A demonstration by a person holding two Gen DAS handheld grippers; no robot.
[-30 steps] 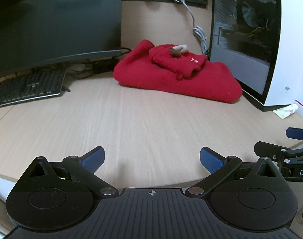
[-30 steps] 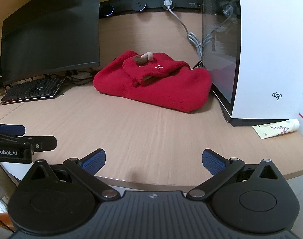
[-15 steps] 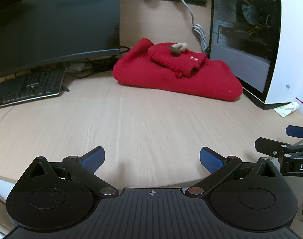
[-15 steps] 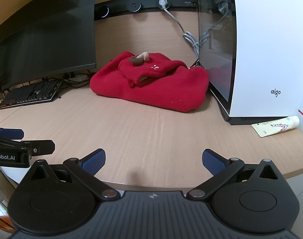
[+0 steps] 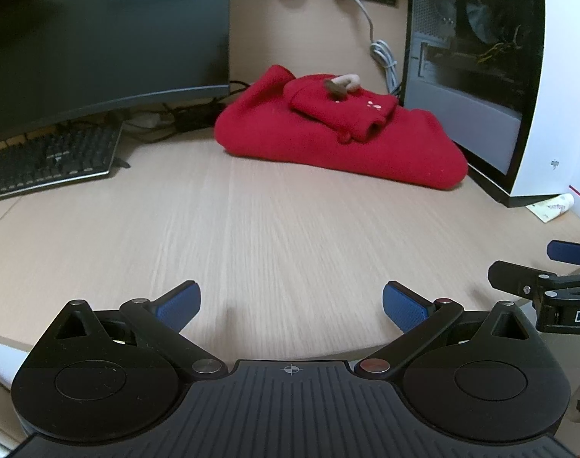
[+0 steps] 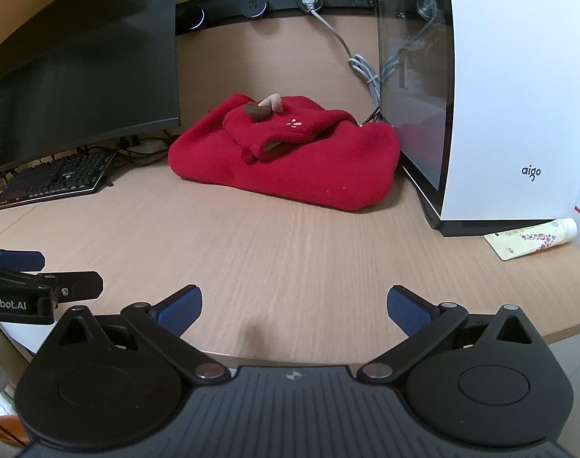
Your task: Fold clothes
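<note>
On the desk lie one folded red fleece garment, one monitor, one keyboard and one computer case. There is one tube and one grey cable. Two grippers show, left gripper and right gripper.

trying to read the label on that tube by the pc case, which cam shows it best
The right wrist view. There the tube lies in full length on the desk in front of the white PC case, its cap and printed pattern visible, though the text is too small to read. The left wrist view shows only a small part of it at the right edge.

A red fleece garment lies folded in a thick bundle on the desk, hood on top.
</note>
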